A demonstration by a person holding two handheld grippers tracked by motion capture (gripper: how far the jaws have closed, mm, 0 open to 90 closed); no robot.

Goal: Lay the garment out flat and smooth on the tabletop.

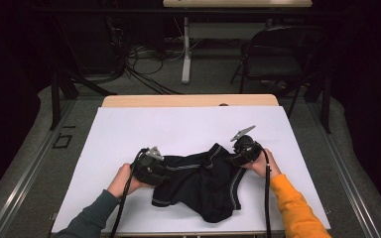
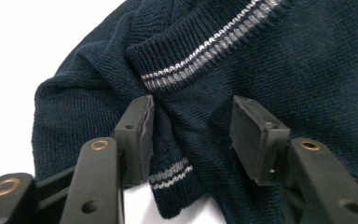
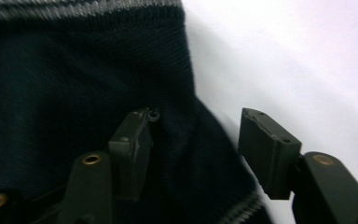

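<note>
I see the sweater point(image 1: 203, 181) crumpled on the worktop point(image 1: 129, 134). My left claw point(image 2: 191, 135) sits spread at its left edge, my right claw point(image 3: 193, 154) spread at its right edge, neither pinching.

- Tabletop point(image 1: 129, 134): light wood, with its far edge exposed as a narrow strip.
- White sheet point(image 1: 178, 129): covers nearly the whole tabletop and lies flat.
- Dark knit garment point(image 1: 203, 183): has grey-striped trim and lies crumpled on the sheet near the front edge.
</note>
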